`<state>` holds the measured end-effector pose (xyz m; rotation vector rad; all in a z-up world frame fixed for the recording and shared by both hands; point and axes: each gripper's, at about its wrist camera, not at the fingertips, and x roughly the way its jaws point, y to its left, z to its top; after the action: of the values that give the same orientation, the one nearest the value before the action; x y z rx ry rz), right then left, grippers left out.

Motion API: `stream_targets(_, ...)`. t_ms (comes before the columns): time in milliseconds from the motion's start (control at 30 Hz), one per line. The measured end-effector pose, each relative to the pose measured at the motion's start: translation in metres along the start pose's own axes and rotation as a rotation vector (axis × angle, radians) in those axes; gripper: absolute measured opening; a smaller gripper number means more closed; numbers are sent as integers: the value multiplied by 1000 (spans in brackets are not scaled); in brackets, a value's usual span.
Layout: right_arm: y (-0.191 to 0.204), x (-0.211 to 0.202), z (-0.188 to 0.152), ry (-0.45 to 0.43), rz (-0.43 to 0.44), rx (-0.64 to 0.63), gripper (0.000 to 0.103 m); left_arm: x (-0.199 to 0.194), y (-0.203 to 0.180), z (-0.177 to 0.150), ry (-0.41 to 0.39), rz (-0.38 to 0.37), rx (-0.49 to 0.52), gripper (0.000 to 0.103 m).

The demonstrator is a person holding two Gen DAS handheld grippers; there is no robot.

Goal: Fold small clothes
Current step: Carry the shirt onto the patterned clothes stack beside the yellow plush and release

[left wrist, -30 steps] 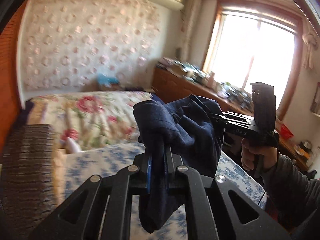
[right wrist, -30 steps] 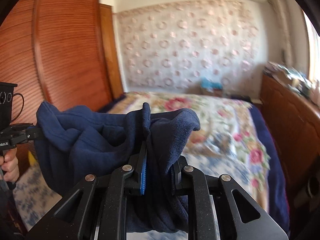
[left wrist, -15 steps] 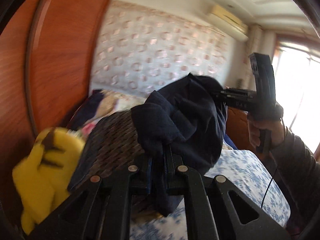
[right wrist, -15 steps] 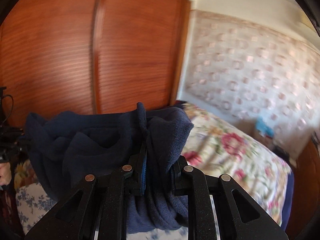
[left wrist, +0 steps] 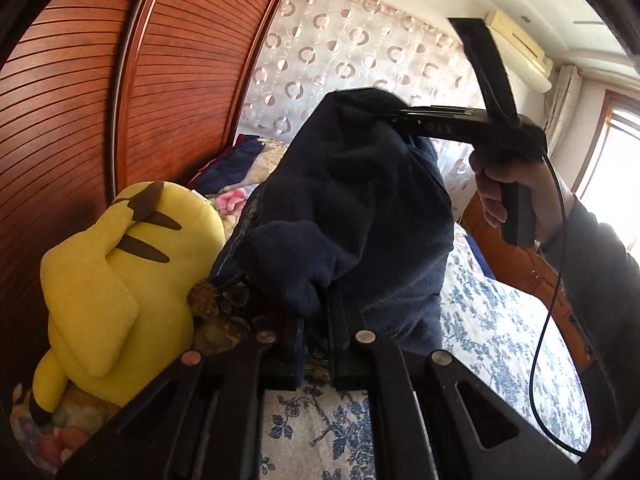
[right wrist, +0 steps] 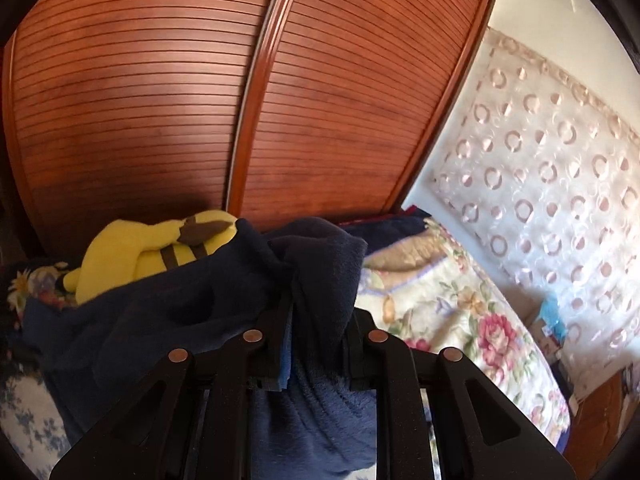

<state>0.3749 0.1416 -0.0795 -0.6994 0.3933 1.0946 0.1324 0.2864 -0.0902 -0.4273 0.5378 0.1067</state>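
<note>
Against the slatted wooden wardrobe door (left wrist: 80, 92) on the far left, a yellow plush toy (left wrist: 116, 280) is lying on the bed, its brown-tipped ears pointing toward the room. Just to its right I am holding a dark navy fleece garment (left wrist: 360, 216) bunched up in the air above the blue-flowered sheet (left wrist: 492, 328). My left tool (left wrist: 316, 320) is pinching a thick fold of its lower edge, fingers pressed nearly together with cloth between them. Further right, in the left wrist view, my right tool (left wrist: 394, 114) is reaching in sideways at the upper end of the garment, its tips buried in the fabric; my right hand (left wrist: 516, 184) is gripping the handle and a black cable (left wrist: 548, 320) is hanging from it.

In the right wrist view, the plush toy (right wrist: 160, 252) is showing behind the navy cloth (right wrist: 168, 320), which is draping leftward from my right tool (right wrist: 316, 328). That tool's jaws have just been opening, and the garment is sitting between its fingers with a gap showing beside the blue pad (right wrist: 285, 354). To the right, the rose-patterned quilt (right wrist: 460, 320) is running along the bed toward the ring-patterned curtain (right wrist: 560, 160).
</note>
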Motion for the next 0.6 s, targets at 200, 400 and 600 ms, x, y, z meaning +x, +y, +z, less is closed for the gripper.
stream_targets(200,-36,-8,-11,40,-60,93,49,-3,0,-1,10,9,11,5)
stream_targets(400,-75,10,-50,120,36,310,50,-6,-2,-2,9,22,8,5)
stream_targets(600,-74,34,-79,165,154,404,29,-6,-3,-1,24,33,22,5)
